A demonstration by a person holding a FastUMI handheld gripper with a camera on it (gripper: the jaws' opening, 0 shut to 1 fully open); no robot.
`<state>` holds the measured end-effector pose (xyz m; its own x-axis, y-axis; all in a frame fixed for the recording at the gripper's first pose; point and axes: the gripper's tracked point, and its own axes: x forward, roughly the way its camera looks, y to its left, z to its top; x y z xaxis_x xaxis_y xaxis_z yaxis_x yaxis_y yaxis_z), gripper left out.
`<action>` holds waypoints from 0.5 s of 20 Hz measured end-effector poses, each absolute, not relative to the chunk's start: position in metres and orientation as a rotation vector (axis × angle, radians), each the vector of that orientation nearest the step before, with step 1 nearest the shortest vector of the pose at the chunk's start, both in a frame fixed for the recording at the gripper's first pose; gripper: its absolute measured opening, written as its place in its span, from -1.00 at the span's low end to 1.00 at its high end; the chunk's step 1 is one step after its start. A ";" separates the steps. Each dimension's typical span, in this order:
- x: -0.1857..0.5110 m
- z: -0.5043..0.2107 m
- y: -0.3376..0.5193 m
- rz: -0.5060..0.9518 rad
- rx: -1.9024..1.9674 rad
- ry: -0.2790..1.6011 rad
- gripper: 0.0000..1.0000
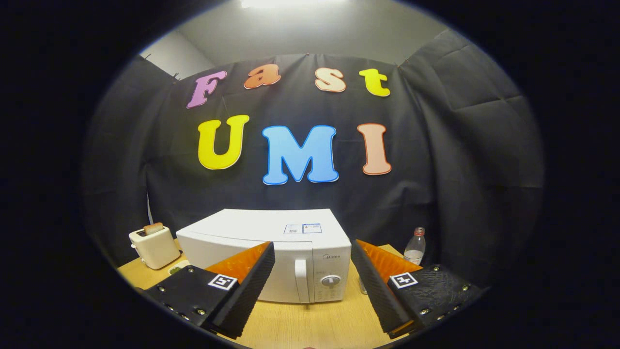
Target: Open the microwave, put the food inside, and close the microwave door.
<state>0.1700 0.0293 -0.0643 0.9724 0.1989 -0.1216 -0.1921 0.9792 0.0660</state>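
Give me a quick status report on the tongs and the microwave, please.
Tongs open, holding nothing, short of the microwave. Door shut, handle in line between the fingers. Wooden table bare ahead of the handle.

Light: bright ceiling lamp (pixel 290 3) high beyond the tongs (pixel 313 271), glaring.
Booth: dim, shadowed.
Focus: microwave (pixel 271 242) sharp.
Edges: bent, darkened.

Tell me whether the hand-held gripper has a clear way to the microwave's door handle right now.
Probably yes. The hand-held gripper is open, and the handle stands straight ahead between its fingers on the closed microwave, with only bare table before it. The toaster and bottle sit off to the sides.
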 end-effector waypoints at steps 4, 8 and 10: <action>0.196 -0.095 0.036 0.218 0.059 0.193 0.98; 0.217 -0.128 0.045 0.236 0.049 0.263 0.98; 0.225 -0.142 0.049 0.241 0.043 0.292 0.98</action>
<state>0.2252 0.0485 -0.1421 0.9292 0.2413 -0.2799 -0.2289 0.9704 0.0767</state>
